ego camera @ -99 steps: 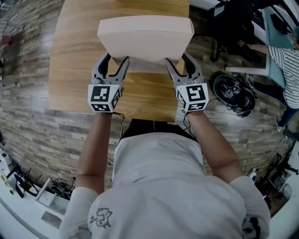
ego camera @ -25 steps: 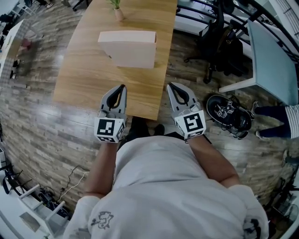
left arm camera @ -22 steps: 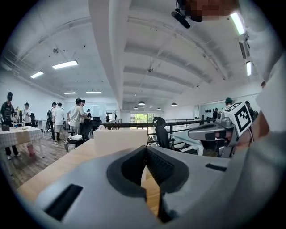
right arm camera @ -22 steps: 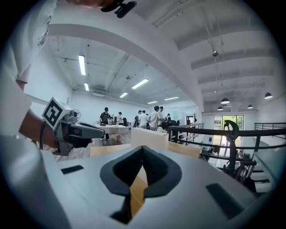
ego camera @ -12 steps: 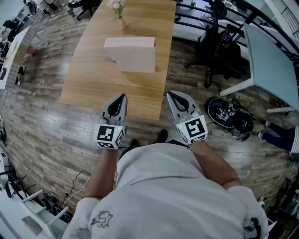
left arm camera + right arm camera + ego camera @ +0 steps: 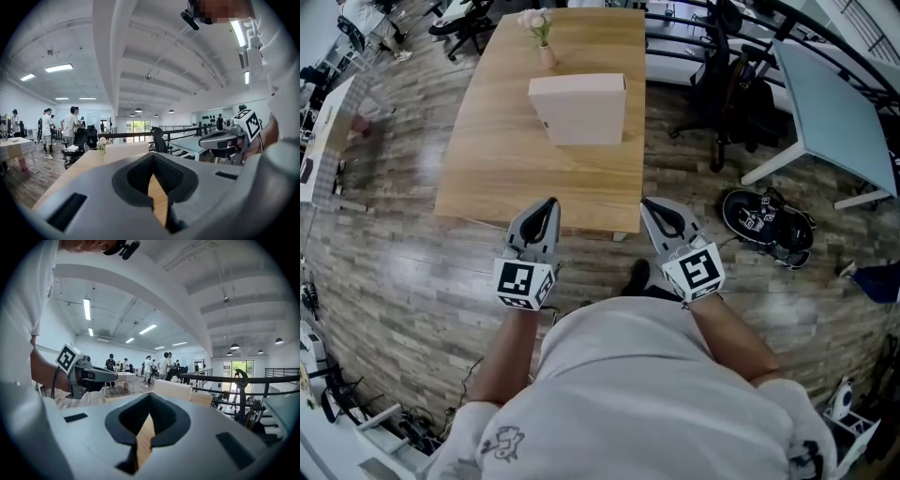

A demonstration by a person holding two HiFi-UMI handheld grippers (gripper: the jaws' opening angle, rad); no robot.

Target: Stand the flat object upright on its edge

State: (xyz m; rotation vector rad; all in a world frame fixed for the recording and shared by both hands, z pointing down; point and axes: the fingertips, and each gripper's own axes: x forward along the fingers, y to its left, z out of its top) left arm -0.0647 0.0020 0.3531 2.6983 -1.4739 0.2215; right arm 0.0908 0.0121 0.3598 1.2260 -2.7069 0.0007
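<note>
Person wearing a white short-sleeved T-shirt (image 6: 656, 394) with a small grey line drawing (image 6: 502, 439) printed on it. The left gripper (image 6: 548, 202) and right gripper (image 6: 646, 203) are grey, with pointed jaws lined in black. Each carries a white cube (image 6: 525, 283) bearing black square markers.

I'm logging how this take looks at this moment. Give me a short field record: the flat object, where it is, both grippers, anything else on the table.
object: flat box, pale, standing upright on its edge
support: wooden table, box toward the far half
left gripper: jaws shut, empty, at the table's near edge, apart from the box
right gripper: jaws shut, empty, at the near edge, apart from the box
other item: vase of flowers beyond the box, not touching it
task state: box stands unsupported
</note>
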